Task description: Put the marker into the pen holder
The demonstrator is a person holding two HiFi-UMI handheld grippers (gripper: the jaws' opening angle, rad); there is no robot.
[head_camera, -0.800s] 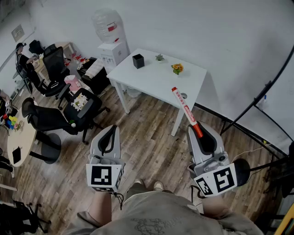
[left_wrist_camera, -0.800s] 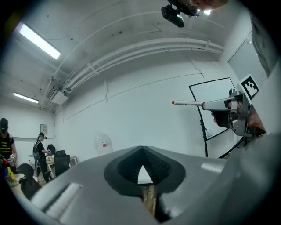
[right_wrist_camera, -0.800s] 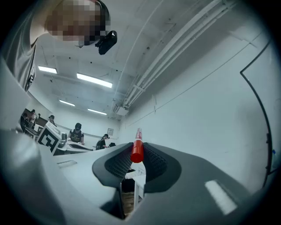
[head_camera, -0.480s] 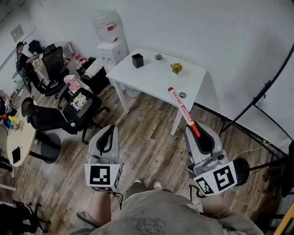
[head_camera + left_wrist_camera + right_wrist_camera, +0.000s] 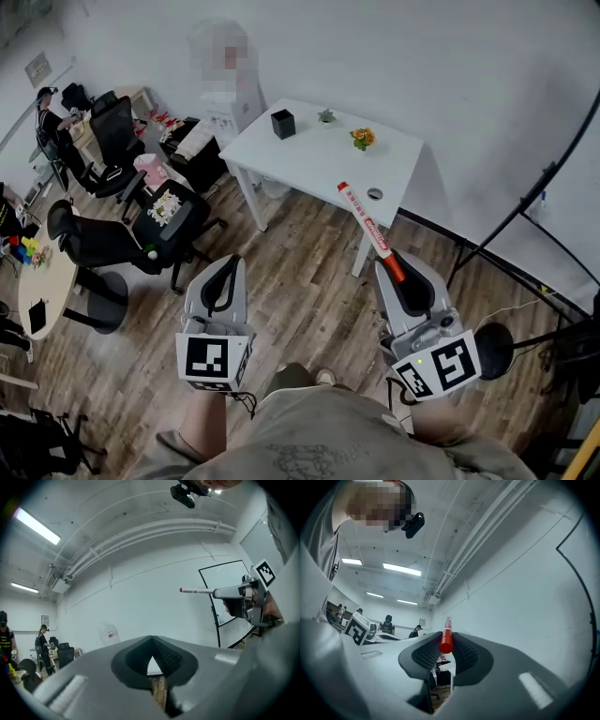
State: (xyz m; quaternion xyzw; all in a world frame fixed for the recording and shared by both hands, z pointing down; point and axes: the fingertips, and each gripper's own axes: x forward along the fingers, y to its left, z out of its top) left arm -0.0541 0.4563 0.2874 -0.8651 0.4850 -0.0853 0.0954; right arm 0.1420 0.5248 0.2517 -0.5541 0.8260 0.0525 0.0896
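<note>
Our left gripper [image 5: 223,279] is clenched on nothing. The pen holder [image 5: 282,124] stands on the table [image 5: 319,167], well apart from us. Our right gripper [image 5: 403,279] grasps the marker [image 5: 366,223] by its red end. We judge this the carry: next we approach and tip the marker over the holder.

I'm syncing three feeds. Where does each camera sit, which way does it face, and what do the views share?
Head view: on the head, facing steeply down at floor and table; left tool and right tool show.
Left gripper view: on left tool, facing the wall; right tool shows.
Right gripper view: on right tool, facing upward along the clamped marker.
All share the marker.
</note>
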